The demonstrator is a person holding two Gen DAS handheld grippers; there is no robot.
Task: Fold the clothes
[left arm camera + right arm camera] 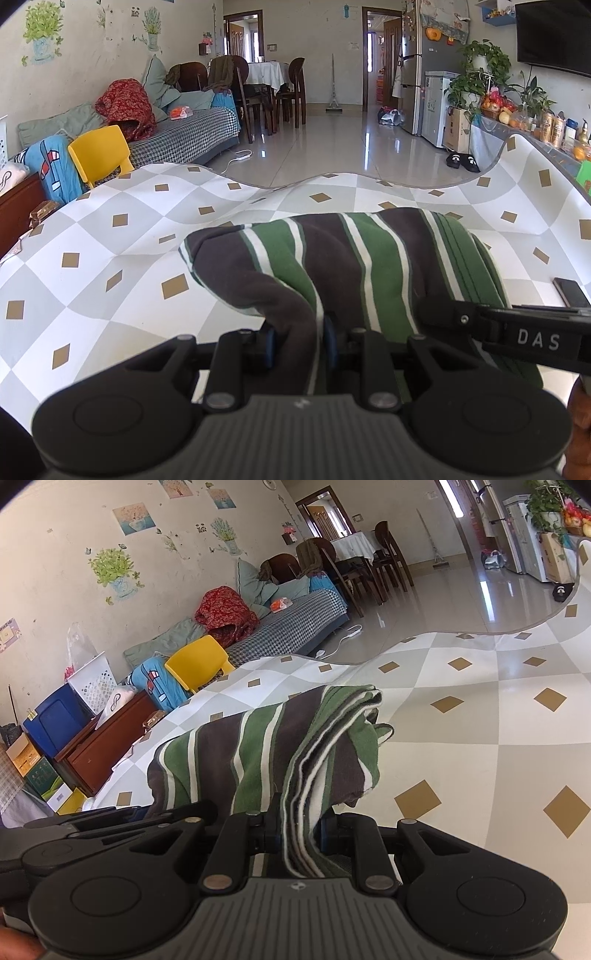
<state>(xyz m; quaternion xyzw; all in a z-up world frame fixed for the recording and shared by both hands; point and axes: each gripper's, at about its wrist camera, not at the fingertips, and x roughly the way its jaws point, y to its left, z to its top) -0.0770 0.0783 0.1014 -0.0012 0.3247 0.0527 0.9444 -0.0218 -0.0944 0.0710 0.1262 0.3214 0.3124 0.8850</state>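
**Operator:** Living room, sofa and dining chairs beyond; in front, a counter (pixel 110 236) under a checked cloth of grey and white squares with tan diamonds. On it lies the striped shirt (pixel 351 258), green, dark brown and white, already doubled over. My left claw (pixel 295 347) is clenched on a dark fold at the shirt's near edge. My right claw (pixel 301 830) is clenched on several stacked layers at the other near corner; the layer edges show as white lines between the pads.

**Trainee:** What is most likely to fail from this position?

**Operator:** I judge three risks. First, the right grip spans many layers; an inner one could slide out as I lift, and the fold would open unevenly. Second, the two claws sit close together, the right one's arm crossing the left view, so a careless swing could knock them against each other. Third, a phone (pixel 570 291) lies on the counter just beside the shirt; dragging the cloth sideways could sweep it toward the edge.

**Trainee:** And the tablecloth?

**Operator:** It ripples at the far edge. Whether a pad has caught it under the shirt, I cannot tell.
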